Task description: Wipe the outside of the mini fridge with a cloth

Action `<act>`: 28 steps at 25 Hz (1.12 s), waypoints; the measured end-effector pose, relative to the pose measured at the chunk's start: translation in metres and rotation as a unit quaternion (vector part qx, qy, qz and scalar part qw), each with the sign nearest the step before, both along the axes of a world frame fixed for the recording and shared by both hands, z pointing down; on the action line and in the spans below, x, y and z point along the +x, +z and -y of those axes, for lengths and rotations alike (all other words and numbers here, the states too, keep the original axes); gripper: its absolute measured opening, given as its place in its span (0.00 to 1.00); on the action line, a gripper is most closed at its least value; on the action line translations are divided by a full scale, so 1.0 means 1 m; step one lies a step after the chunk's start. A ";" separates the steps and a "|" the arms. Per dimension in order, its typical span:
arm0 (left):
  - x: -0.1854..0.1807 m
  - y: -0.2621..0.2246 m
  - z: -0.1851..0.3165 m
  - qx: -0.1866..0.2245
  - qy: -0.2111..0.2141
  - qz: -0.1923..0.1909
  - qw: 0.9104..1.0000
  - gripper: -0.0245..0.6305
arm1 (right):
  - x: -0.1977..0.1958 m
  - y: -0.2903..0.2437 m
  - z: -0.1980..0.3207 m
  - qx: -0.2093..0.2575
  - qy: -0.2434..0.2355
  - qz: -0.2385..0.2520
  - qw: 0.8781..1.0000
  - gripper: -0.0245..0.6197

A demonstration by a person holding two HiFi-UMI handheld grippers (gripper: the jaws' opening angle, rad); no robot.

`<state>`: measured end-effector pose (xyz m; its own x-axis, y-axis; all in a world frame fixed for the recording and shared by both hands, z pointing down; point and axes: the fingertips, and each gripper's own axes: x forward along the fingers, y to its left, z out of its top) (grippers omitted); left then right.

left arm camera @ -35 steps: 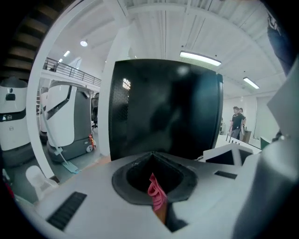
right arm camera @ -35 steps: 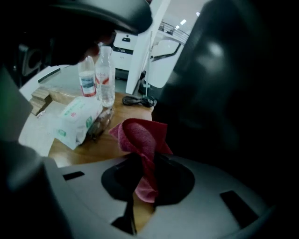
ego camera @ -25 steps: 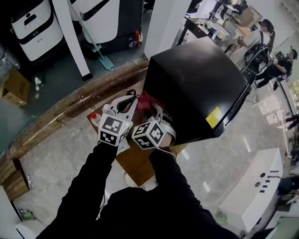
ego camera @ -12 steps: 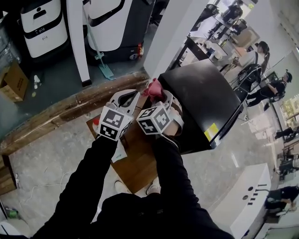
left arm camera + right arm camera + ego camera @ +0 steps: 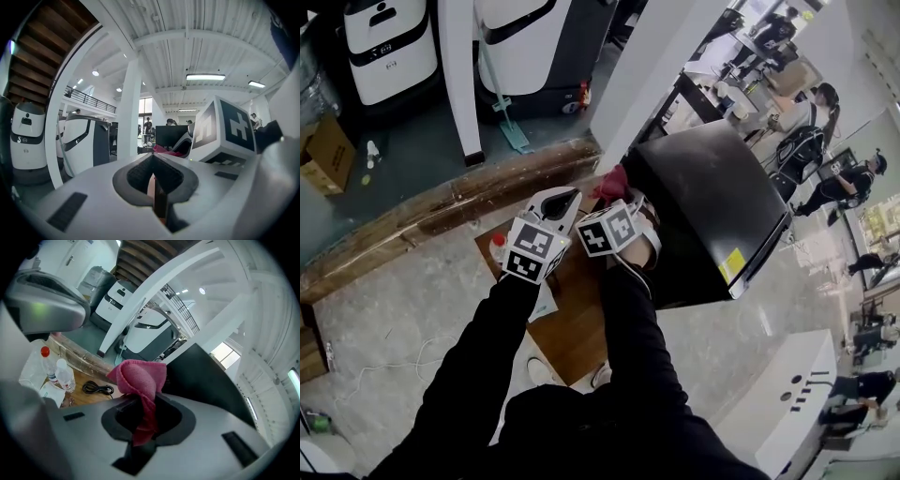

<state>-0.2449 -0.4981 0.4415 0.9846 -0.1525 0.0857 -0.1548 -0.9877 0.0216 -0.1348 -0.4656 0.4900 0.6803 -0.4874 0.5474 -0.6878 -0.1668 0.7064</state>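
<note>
Head view shows the black mini fridge (image 5: 712,216) rising beside a low wooden surface (image 5: 572,328). The right tongs (image 5: 623,199) are clenched on a pink cloth (image 5: 612,180). Its bunched end sits at the fridge's upper near corner, though whether it touches the fridge cannot be told. The left tongs (image 5: 564,197) hover just beside the right ones, jaws pressed together with nothing held. Two small water bottles (image 5: 60,373) and a coiled black cable (image 5: 97,389) sit on the surface.

Black sleeves (image 5: 469,375); white grippers (image 5: 557,201) — marker cubes (image 5: 531,255)
</note>
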 end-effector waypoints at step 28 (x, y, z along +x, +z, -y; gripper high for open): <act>0.001 0.208 -0.005 -0.147 -0.008 0.123 0.981 0.05 | 0.013 0.288 -0.011 -0.019 0.116 0.209 0.971 0.14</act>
<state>-0.2441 -0.4934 0.6499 0.9262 -0.1012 0.3631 -0.2072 -0.9414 0.2661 -0.1213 -0.4549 0.7779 0.4845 -0.3219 0.8134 -0.8624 -0.3317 0.3825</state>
